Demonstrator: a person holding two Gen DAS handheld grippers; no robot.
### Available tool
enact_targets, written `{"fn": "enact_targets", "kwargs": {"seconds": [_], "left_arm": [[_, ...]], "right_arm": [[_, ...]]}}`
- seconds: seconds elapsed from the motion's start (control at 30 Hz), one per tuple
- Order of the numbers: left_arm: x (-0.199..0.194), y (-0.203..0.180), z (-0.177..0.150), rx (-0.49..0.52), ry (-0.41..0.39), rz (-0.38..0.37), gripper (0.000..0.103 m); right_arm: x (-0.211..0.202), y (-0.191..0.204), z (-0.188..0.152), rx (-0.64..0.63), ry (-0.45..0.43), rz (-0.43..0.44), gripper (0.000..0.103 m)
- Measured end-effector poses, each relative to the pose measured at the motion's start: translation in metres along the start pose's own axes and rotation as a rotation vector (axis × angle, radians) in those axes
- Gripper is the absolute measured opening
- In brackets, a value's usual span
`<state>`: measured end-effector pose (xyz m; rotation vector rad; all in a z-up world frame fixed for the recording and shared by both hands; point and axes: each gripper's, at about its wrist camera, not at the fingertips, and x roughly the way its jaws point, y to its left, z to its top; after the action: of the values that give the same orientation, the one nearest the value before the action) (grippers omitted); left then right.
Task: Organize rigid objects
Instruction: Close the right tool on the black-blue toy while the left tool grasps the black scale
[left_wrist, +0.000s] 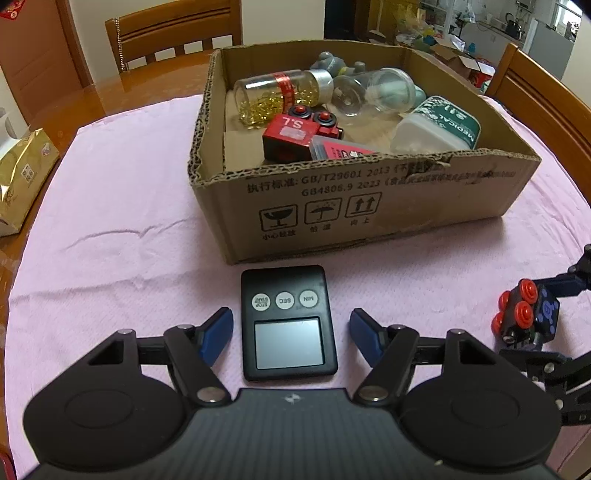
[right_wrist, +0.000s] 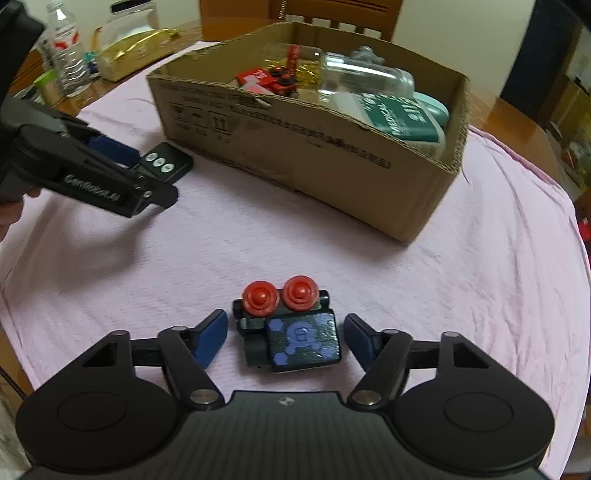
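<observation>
While the left tongs straddle, spread, the black rectangular timer marked "MIN SEC", just before the printed cardboard box, the right tongs bracket, spread, the black red-wheeled toy block mid-tabletop.

Timer: MIN, SEC; red block: S.L

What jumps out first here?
A cardboard box crowded with jars and toys sits mid-table on the pink cloth. In front of it, the open left gripper straddles a black timer; the open right gripper straddles a black toy truck with red wheels.
</observation>
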<state>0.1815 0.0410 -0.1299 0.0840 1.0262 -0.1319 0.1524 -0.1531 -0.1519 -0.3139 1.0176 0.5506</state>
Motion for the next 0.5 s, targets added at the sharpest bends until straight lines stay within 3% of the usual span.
{"fn": "enact_targets", "kwargs": {"seconds": [0.1, 0.17, 0.2, 0.5], "left_arm": [[0.0003, 0.0000, 0.0005, -0.009, -0.002, 0.004, 0.067], [-0.0011, 0.0004, 0.0014, -0.007, -0.010, 0.007, 0.053], [-0.0015, 0.0009, 0.0022, -0.006, -0.011, 0.006, 0.051], [-0.0054, -0.0010, 0.0066, 0.036, 0.020, -0.020, 0.051]], "right_arm": [[-0.0001, 0.0011, 0.0015, -0.007, -0.003, 0.005, 0.064], [-0.0005, 0.0005, 0.0027, -0.005, 0.004, 0.003, 0.060], [-0.0007, 0.0005, 0.0033, -0.003, 0.008, -0.001, 0.060], [-0.0054, 0.0017, 0.0037, -0.009, 0.019, 0.000, 0.059]]}}
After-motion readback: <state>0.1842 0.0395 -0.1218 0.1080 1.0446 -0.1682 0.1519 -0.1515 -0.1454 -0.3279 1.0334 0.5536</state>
